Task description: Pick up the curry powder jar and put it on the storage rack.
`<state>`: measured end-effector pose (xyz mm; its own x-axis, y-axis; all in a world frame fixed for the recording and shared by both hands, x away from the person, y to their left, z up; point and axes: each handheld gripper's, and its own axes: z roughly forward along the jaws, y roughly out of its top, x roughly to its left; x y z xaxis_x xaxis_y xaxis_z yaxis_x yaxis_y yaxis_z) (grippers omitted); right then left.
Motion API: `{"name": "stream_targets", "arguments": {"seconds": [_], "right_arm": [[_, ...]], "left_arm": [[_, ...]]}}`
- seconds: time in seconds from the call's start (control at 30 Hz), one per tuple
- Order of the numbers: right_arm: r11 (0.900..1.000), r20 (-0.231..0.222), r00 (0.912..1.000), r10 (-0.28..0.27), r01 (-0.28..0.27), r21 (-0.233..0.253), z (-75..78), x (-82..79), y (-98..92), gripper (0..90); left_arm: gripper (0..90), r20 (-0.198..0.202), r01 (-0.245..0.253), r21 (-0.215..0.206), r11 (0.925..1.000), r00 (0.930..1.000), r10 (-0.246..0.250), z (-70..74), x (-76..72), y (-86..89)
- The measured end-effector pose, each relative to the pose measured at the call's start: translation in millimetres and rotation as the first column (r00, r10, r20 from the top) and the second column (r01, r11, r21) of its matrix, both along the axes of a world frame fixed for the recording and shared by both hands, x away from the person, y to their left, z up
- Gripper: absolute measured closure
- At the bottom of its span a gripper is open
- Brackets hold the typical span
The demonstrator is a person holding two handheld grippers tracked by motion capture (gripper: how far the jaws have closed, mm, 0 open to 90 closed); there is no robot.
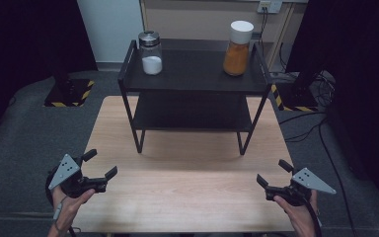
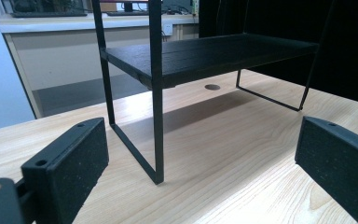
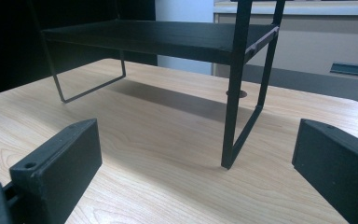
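Nearest, the left gripper (image 1: 100,165) and the right gripper (image 1: 272,173) hover over the wooden table (image 1: 187,192), jaws spread, empty. Beyond, a black rack (image 1: 193,81) carries a white-powder jar (image 1: 150,53) and an orange-powder jar (image 1: 238,48).

This is looking like a lab recording setup rather than a home, with black curtains (image 1: 24,34) hanging around a lone wooden table (image 1: 187,187), hazard-striped stand bases (image 1: 69,94) sitting on grey carpet, and cables (image 1: 316,128) trailing across the floor from a wall socket (image 1: 269,6).
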<state>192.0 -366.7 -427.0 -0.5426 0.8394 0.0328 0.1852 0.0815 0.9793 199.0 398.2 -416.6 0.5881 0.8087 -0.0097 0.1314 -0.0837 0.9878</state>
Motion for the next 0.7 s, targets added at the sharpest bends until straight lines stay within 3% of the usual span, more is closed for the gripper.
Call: {"name": "stream_targets", "arguments": {"seconds": [0.13,0.23,0.7], "right_arm": [[1.0,0.003,1.0,0.003,-0.003,0.012,0.1,2.9,0.6,1.5],[1.0,0.014,0.9999,-0.002,0.002,0.018,-0.6,3.9,0.6,1.5],[0.999,0.021,0.9998,-0.008,0.008,0.032,-3.2,7.8,-0.6,1.6]], "left_arm": [[1.7,0.001,0.01,0.013,0.9999,1.0,-0.01,0.3,4.8,-0.9],[1.7,0.006,0.005,-0.007,1.0,1.0,-0.005,-1.5,7.6,-1.2],[1.7,0.025,0.005,-0.011,0.9999,0.9997,-0.005,-3.0,10.9,-3.0]]}}
